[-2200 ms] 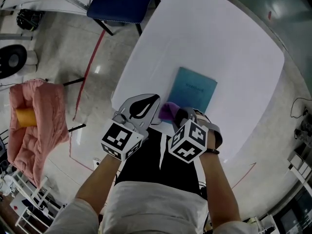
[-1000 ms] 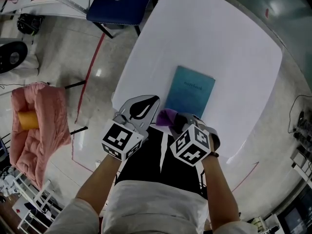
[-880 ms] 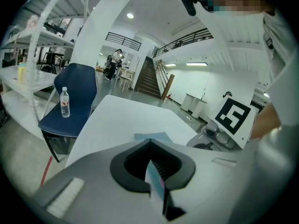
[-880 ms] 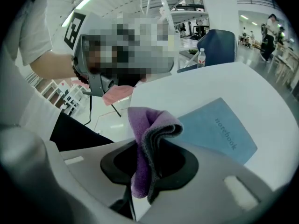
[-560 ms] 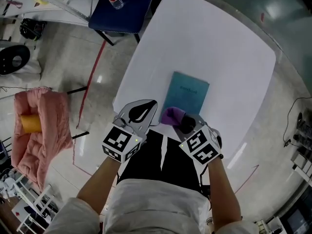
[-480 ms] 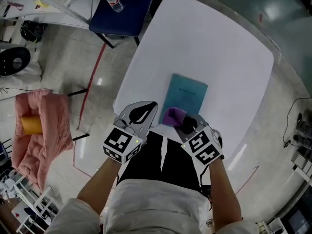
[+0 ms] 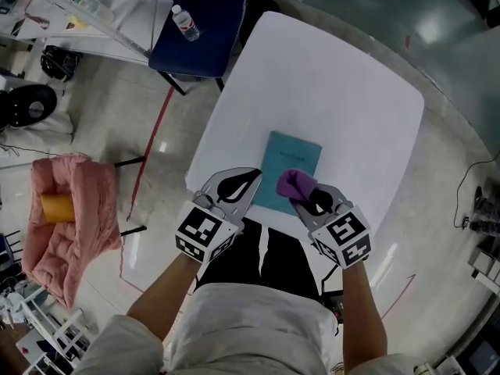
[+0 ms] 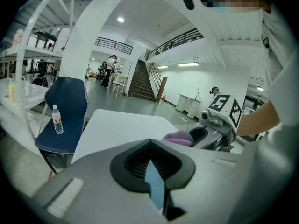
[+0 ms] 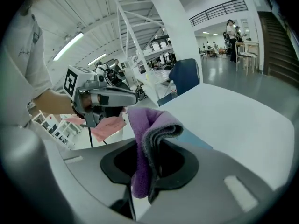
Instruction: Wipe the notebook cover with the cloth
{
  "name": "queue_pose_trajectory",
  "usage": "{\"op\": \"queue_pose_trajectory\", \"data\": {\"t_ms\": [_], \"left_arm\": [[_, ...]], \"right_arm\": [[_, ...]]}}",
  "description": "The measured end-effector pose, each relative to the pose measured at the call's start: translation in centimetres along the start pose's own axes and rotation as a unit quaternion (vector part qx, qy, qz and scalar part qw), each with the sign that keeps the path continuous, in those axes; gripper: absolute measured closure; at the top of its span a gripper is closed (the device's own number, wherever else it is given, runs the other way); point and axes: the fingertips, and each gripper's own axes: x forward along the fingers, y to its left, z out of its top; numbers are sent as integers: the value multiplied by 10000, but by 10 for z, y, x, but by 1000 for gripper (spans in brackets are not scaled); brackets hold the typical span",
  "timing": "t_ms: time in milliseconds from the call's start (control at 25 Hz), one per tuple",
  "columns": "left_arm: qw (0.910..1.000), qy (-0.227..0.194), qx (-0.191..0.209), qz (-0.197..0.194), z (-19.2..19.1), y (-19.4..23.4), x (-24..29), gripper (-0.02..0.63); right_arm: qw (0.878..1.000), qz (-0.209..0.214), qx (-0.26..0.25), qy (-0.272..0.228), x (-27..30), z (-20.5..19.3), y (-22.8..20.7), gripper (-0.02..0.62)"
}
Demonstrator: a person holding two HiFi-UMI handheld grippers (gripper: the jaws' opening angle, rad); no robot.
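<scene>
A teal notebook (image 7: pixel 291 162) lies flat on the white table (image 7: pixel 336 84), close to its near edge. My right gripper (image 7: pixel 298 193) is shut on a folded purple cloth (image 7: pixel 291 182), which hangs over the notebook's near end. In the right gripper view the cloth (image 9: pixel 145 143) bulges up between the jaws, with a notebook corner (image 9: pixel 197 142) behind it. My left gripper (image 7: pixel 255 176) is shut and holds nothing, at the notebook's near left corner. A sliver of notebook (image 8: pixel 154 186) shows through the slit between its jaws.
A blue chair (image 7: pixel 205 14) with a water bottle (image 7: pixel 186 23) on its seat stands beyond the table's far left corner. At the left, a pink cloth (image 7: pixel 72 225) drapes a stand, with an orange roll (image 7: pixel 55 207). A red tape line (image 7: pixel 147 151) marks the floor.
My right gripper has carried the purple cloth forward from the table's near edge onto the notebook's near end. The left gripper has crept forward beside it.
</scene>
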Motion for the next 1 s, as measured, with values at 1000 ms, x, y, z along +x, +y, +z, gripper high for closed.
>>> {"op": "queue_pose_trajectory", "data": {"t_ms": [1000], "left_arm": [[9982,-464,357,-94,83,-66,-34,606]], "right_arm": [[9903,-219,434,-1301,-114,69,8,482]]}}
